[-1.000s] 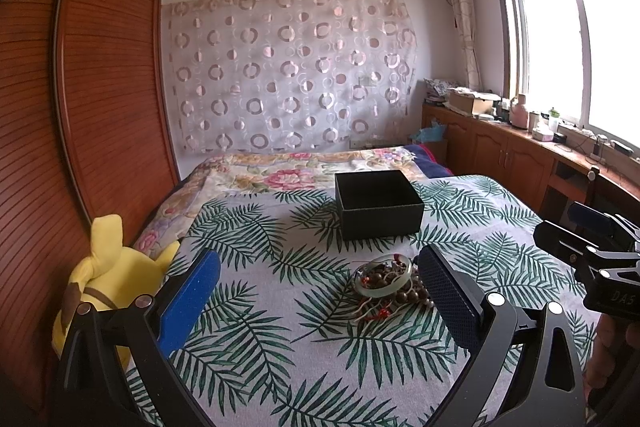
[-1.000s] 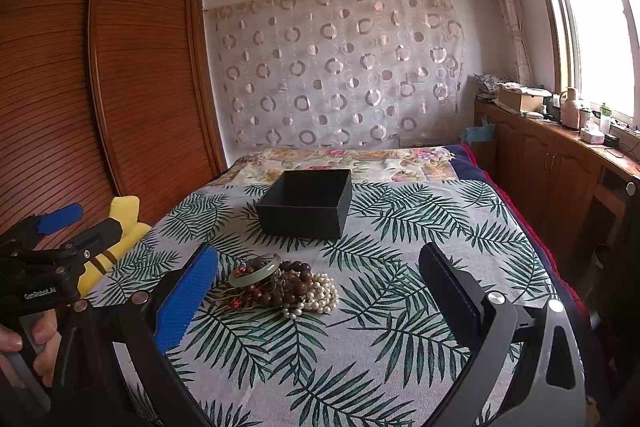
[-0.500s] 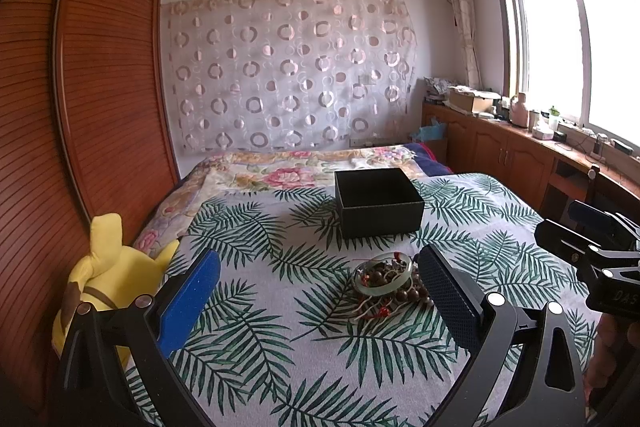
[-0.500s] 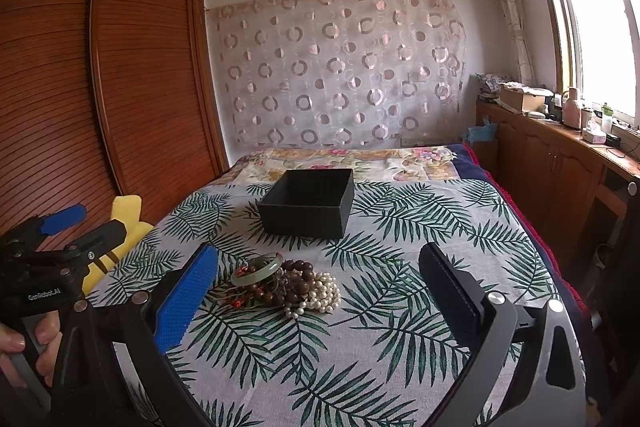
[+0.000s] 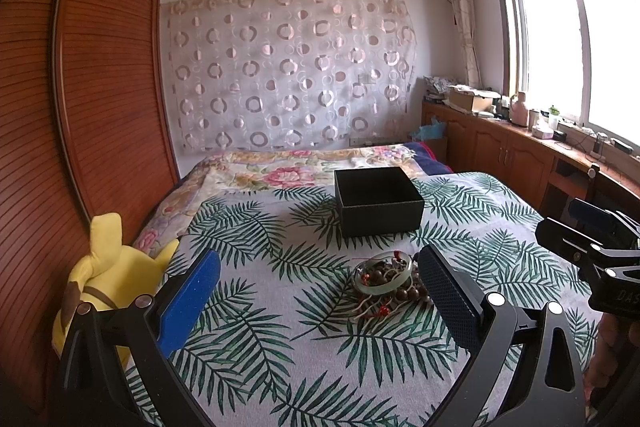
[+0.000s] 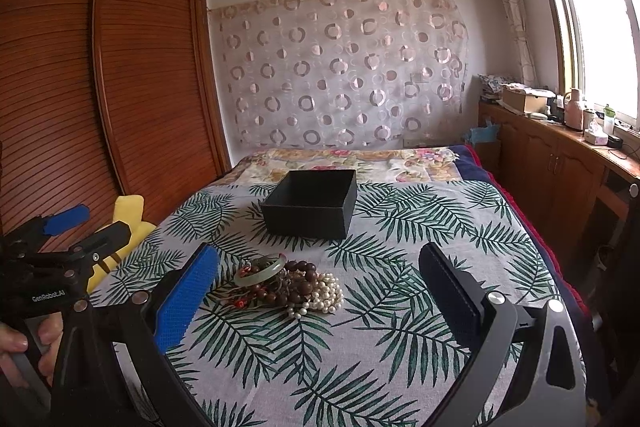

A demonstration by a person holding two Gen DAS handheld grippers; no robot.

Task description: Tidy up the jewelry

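A heap of jewelry (image 6: pixel 288 285) lies on the leaf-print bedspread: a pale green bangle (image 6: pixel 261 271), dark brown beads (image 6: pixel 297 287), white pearls (image 6: pixel 326 294) and a red-beaded string. Behind it stands an open black box (image 6: pixel 310 203), which looks empty. In the left wrist view the same jewelry heap (image 5: pixel 386 281) sits just before the right finger, with the black box (image 5: pixel 378 199) farther back. My left gripper (image 5: pixel 320 291) is open and holds nothing. My right gripper (image 6: pixel 320 287) is open too, the heap lying ahead between its fingers, nearer the left one.
A yellow plush toy (image 5: pixel 108 279) leans at the bed's left edge by the wooden wardrobe (image 5: pixel 92 99). A floral quilt (image 5: pixel 304 167) covers the bed's far end. Wooden cabinets (image 6: pixel 560 163) with clutter run under the window on the right. A hand (image 6: pixel 24 343) grips the left tool.
Both grippers have crept slightly forward toward the jewelry heap. Nothing was taken hold of; both stay open.
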